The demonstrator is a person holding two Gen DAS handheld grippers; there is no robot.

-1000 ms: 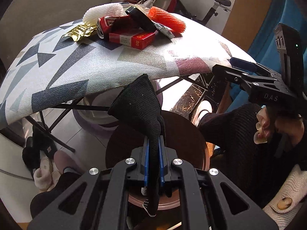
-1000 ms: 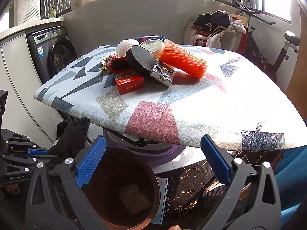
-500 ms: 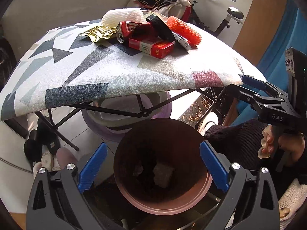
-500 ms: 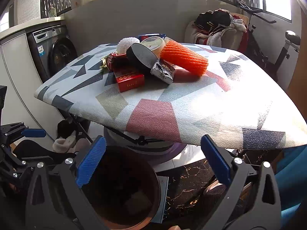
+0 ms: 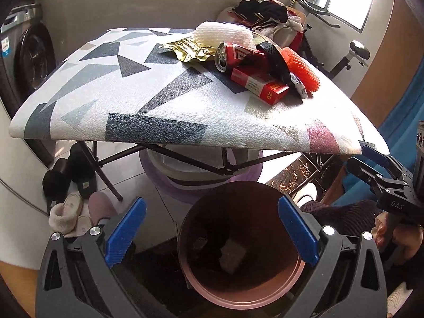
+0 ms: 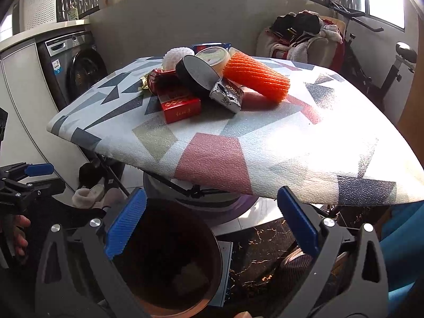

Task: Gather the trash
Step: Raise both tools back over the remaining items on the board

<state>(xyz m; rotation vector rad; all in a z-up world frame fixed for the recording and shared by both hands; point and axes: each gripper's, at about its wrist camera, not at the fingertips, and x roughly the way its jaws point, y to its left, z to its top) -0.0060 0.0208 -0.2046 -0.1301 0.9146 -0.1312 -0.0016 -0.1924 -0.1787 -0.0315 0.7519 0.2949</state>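
Left claw (image 5: 212, 234) hangs over the brown bin (image 5: 239, 295), its jaws having just swung wide, nothing between the blue pads. Right claw (image 6: 212, 233) gapes empty too, just beside the bin's rim. Up on the patterned surface (image 6: 304, 143), the trash waits in a heap: red box (image 6: 179, 104), crushed can (image 5: 233, 55), orange foam net (image 6: 255, 75), gold wrapper (image 5: 186, 50).

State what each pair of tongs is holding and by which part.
Nothing is held. The left tongs and the right tongs both stand open and bare above the bin.
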